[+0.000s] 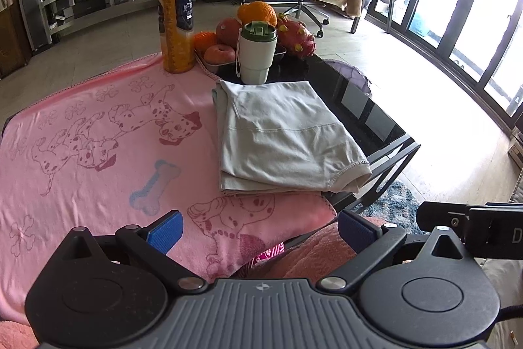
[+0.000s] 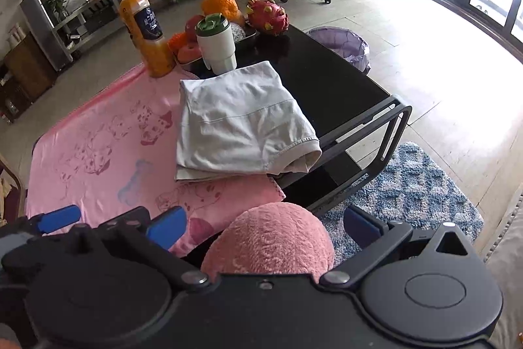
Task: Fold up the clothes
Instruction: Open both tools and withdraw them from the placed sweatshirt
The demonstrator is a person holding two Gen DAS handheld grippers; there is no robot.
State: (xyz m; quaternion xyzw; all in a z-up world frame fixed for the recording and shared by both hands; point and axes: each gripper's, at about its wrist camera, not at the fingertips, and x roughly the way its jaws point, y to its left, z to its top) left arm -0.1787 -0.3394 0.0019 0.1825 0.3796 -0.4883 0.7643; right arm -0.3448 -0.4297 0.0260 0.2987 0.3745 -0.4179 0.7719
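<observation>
Pink towel (image 1: 98, 133): folded garment (image 1: 281, 133) beyond tongs (image 1: 261, 233).

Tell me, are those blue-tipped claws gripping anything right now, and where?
Nothing is held. The left gripper and right gripper both stand open and short of the folded grey garment, which lies untouched on the pink towel.

A pale grey folded garment (image 1: 281, 136) is lying on a pink towel (image 1: 98, 136) that is showing spotted dalmatians, bones and one blue bone (image 1: 153, 187). The counter (image 2: 327, 77) is gleaming glossy black. An orange juice bottle (image 1: 175, 18) is wearing a dark label, and the cream tumbler (image 1: 256, 54) is carrying a green lid. Both grippers are showing blue pads (image 2: 166, 226).
</observation>
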